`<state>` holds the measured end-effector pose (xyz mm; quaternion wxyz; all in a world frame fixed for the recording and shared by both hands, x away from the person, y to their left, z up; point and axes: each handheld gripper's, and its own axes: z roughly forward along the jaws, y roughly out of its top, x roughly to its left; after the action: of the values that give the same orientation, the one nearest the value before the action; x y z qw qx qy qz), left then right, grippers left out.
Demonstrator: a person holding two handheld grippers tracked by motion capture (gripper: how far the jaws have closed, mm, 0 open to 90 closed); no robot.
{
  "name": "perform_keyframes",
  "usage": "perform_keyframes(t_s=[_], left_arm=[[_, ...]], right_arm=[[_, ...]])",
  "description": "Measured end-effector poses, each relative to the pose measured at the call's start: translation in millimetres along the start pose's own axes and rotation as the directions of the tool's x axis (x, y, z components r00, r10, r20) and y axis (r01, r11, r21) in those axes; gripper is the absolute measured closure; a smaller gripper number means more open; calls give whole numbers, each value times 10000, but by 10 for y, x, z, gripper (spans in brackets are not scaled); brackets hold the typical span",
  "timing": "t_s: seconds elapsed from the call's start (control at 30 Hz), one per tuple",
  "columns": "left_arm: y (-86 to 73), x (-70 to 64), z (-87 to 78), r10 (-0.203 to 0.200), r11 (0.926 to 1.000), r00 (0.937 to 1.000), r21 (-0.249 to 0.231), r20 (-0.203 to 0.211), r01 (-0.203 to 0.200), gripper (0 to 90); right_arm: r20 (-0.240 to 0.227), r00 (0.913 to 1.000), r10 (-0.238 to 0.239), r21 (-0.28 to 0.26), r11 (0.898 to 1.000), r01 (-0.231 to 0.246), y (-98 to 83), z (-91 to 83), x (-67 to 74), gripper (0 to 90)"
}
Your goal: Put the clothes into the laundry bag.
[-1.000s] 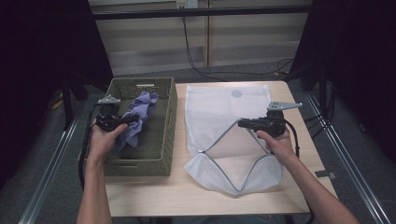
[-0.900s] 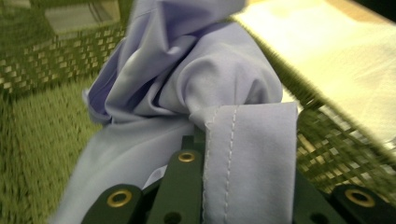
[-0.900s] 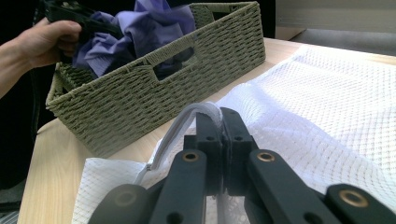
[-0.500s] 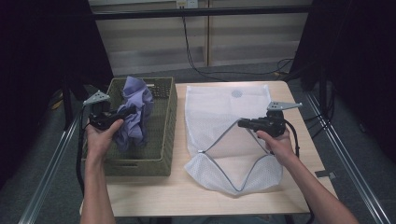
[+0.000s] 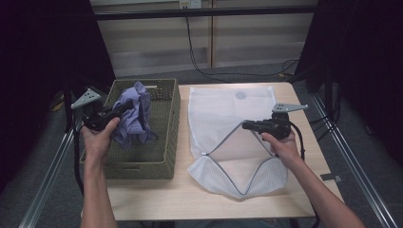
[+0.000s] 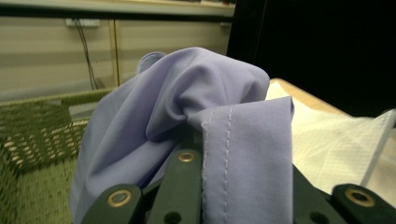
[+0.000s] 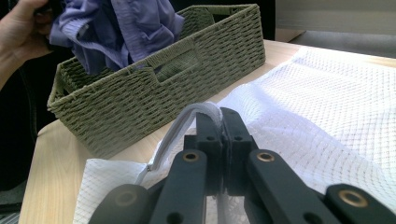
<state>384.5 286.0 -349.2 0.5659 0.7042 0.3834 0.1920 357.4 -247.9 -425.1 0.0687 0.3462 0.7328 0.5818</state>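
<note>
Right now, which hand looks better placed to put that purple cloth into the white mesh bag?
The left. Its claw is already shut on the purple cloth, lifted above the green basket. The right claw is busy pinching the mesh bag rim, holding its mouth open.

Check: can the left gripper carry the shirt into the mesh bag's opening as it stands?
Probably yes. The right gripper holds the mesh bag rim up, and only the basket wall lies between it and the left gripper with the shirt.

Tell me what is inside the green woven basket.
Inside the green woven basket, a lilac garment hangs from the left gripper, its lower part still within the walls. The floor beneath is covered.
</note>
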Motion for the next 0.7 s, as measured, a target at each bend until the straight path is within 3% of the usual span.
perform_keyframes(t_s=[0.27, 0.43, 0.7], left_arm=[[170, -116, -134, 460, 9967, 9989, -675, -21, -460, 852], [246, -185, -194, 489, 9922, 9987, -1157, 165, -467, 852], [309, -255, -240, 620, 9869, 9975, -1513, 334, -563, 852]], right_arm=[[-10, 10000, -6, -18, 10000, 6, 2, -6, 2, 885], [-19, 10000, -19, -2, 10000, 19, 0, -1, 1, 886], [-56, 10000, -39, 13, 10000, 39, -2, -2, 8, 886]])
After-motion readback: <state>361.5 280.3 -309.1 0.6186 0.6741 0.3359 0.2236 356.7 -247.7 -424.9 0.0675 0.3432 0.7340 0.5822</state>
